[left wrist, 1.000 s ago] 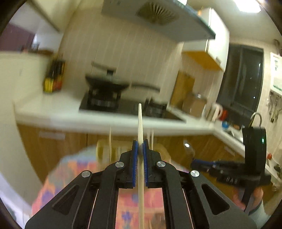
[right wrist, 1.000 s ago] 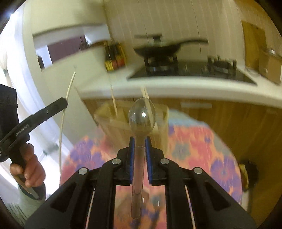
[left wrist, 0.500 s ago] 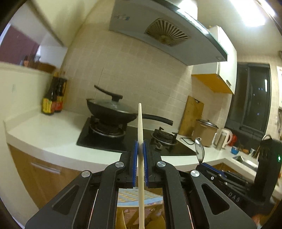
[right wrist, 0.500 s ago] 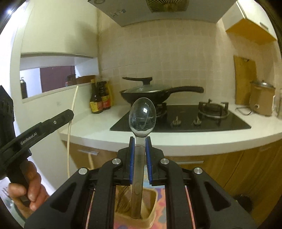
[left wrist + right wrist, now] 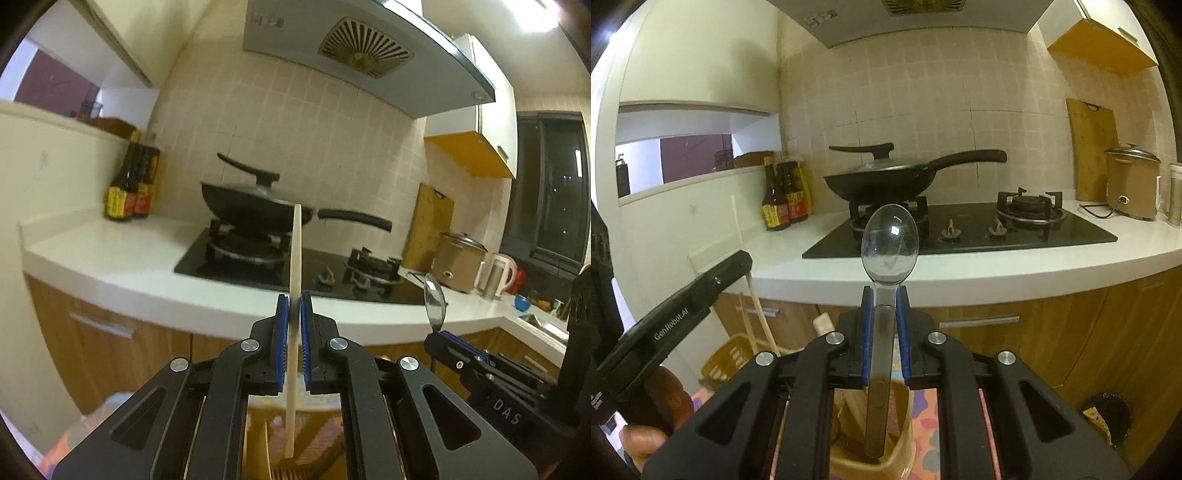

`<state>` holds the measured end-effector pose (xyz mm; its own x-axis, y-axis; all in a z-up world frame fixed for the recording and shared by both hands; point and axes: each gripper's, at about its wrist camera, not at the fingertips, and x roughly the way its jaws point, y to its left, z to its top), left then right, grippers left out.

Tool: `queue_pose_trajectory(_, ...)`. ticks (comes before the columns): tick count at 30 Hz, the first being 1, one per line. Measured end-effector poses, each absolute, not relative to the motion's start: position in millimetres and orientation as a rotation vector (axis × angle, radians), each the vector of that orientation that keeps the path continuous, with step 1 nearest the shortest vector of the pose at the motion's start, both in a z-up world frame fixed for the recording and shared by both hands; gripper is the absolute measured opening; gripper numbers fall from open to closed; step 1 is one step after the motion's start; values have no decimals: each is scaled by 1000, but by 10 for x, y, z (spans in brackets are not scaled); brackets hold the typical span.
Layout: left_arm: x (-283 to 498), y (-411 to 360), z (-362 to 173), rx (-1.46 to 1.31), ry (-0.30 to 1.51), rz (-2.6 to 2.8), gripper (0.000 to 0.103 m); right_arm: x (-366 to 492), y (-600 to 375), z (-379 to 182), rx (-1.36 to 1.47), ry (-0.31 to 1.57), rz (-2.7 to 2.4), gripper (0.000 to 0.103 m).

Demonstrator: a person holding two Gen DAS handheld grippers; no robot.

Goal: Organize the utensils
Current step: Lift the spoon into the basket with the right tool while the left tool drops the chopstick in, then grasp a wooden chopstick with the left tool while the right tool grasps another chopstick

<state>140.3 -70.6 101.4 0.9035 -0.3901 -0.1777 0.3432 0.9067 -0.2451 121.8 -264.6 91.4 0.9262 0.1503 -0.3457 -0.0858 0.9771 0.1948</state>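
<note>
My left gripper [image 5: 291, 314] is shut on a pale chopstick [image 5: 295, 258], held upright, its lower end over a yellow utensil holder [image 5: 325, 443] below the fingers. My right gripper [image 5: 885, 306] is shut on the handle of a steel spoon [image 5: 889, 243], bowl up, its handle end hanging over a tan holder compartment [image 5: 897, 454]. The spoon [image 5: 434, 299] and right gripper [image 5: 454, 354] show at the right of the left wrist view. The left gripper [image 5: 701, 288] with its chopstick [image 5: 738, 229] shows at the left of the right wrist view, above a yellow basket [image 5: 727, 358].
A white counter [image 5: 122, 258] carries a black hob [image 5: 960, 236] with a lidded wok [image 5: 882, 177], sauce bottles [image 5: 783, 199], a chopping board [image 5: 1089, 147] and a rice cooker [image 5: 1130, 181]. A flowered cloth [image 5: 927, 443] lies under the holder. A bin [image 5: 1108, 417] stands on the floor.
Both grippers have tilted up from looking down at the flowered table and holder to facing the stove; each kept its utensil. The holder now sits right under the fingers.
</note>
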Motion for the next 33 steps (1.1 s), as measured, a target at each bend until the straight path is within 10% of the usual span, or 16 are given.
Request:
queue_pose_trajectory(11,1027,-424,981,-248,307,-471,59,773,-2780,858,238,462,186,25)
queue_pose_trajectory(13,895,-395,1013,-241,314,-497,69,688,-2794,843,237,509,180,42)
queue_pose_trajectory(33,66,-527,146,28,805,-555,71,-151,-2795,-81,162,1061,157,51)
